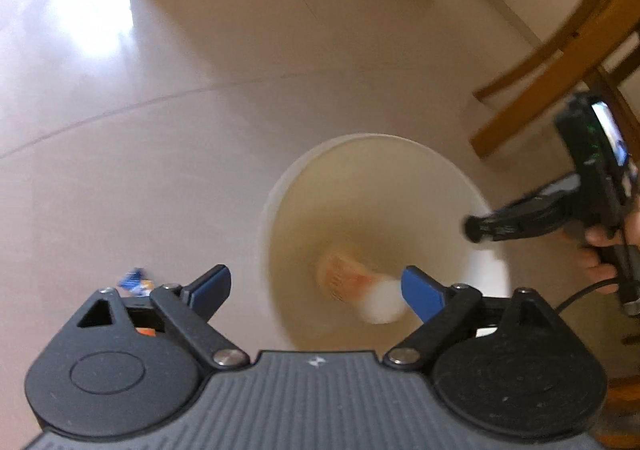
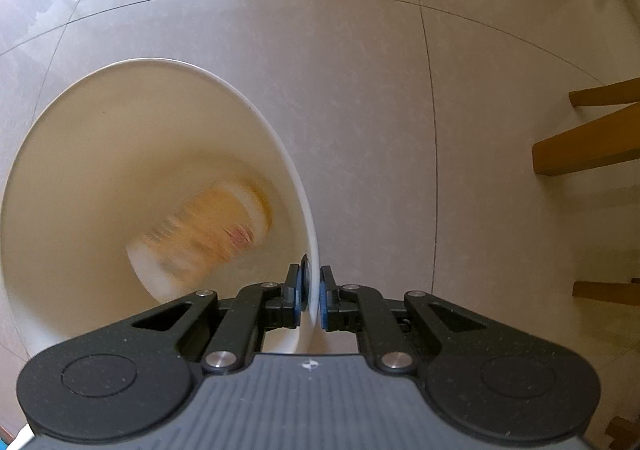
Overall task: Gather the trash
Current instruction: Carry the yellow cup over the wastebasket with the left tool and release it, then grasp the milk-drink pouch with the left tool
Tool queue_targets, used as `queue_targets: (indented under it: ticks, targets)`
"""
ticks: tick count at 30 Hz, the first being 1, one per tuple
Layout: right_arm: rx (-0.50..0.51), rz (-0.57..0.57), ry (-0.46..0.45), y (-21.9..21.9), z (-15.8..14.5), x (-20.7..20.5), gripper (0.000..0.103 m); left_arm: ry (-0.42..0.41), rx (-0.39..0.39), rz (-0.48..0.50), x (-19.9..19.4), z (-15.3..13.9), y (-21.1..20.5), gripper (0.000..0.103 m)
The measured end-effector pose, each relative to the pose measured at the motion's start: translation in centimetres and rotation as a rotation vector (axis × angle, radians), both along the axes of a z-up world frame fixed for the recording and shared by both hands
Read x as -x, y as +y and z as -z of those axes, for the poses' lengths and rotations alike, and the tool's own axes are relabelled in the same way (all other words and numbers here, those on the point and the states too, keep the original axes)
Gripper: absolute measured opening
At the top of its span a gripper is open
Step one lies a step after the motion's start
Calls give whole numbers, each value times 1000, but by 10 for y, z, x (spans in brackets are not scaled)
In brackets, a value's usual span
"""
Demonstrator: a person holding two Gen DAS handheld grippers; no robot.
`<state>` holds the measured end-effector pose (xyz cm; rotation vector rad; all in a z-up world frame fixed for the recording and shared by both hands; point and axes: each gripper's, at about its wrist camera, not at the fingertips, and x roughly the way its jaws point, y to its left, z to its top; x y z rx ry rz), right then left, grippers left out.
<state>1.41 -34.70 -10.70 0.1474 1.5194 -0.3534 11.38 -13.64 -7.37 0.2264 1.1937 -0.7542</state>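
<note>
Right wrist view: right claw clamps the smooth white bin's rim; left claw gapes above, empty.

Each handheld tool has a ribbed grey body flanked by two round black housings, with a small white emblem at the centre of its front edge. Black linkage arms, pinned with silver screws, carry blue-padded fingers on the left tool and the right tool. Triangular cut-outs pierce the black side plates. Seen from the left wrist camera, the right tool carries a small lit screen and trails a thin black cable beside the person's hand.
</note>
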Motion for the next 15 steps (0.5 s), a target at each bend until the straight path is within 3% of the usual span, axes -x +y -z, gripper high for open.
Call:
queue_targets:
  ticks: [7,12,15]
  targets:
    - [7,6,-2,2,0,-2,10,-127,-142,-98,7,32,75,93]
    - [15,3,-8,4,-1,1,10,-131,-189,-109,29,80,112,93]
    - [18,3,-9,5,-1,1,10,-93,-202,-91,39,109,128,93]
